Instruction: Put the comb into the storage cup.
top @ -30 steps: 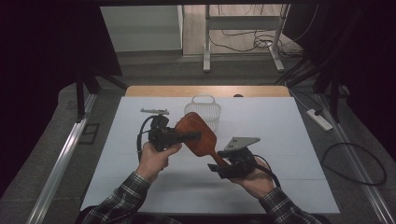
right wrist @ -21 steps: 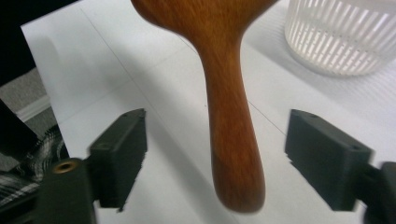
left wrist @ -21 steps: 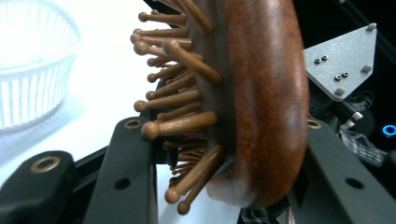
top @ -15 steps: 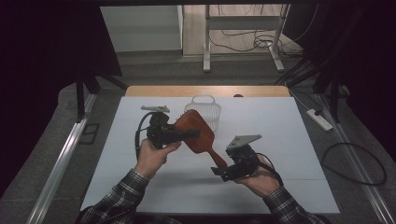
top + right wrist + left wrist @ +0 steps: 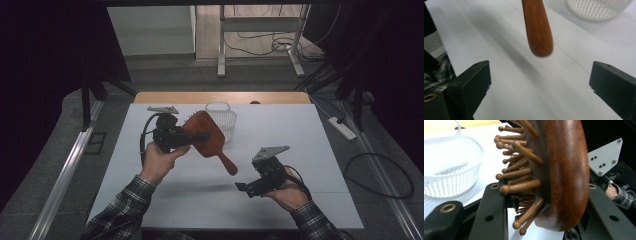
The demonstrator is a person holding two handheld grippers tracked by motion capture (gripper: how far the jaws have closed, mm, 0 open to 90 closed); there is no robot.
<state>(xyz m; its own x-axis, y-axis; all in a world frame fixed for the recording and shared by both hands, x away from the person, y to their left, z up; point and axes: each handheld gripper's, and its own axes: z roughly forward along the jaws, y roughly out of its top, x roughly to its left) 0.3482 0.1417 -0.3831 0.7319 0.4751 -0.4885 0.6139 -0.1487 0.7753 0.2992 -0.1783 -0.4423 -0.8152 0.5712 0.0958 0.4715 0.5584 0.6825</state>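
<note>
Dim room, grey floor (image 5: 75, 165), white table (image 5: 280, 130), metal stand (image 5: 220, 45), trailing cables (image 5: 260, 42).

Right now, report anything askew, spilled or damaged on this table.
Nothing spilled or broken. The wooden hairbrush hangs tilted above the table, clamped by its head in the left gripper, handle slanting down toward the open right gripper. The white basket stands upright.

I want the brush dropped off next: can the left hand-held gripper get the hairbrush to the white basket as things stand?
Probably yes. The left hand-held gripper clamps the hairbrush by its head, up off the table, right beside the white basket, and nothing lies between them.
</note>
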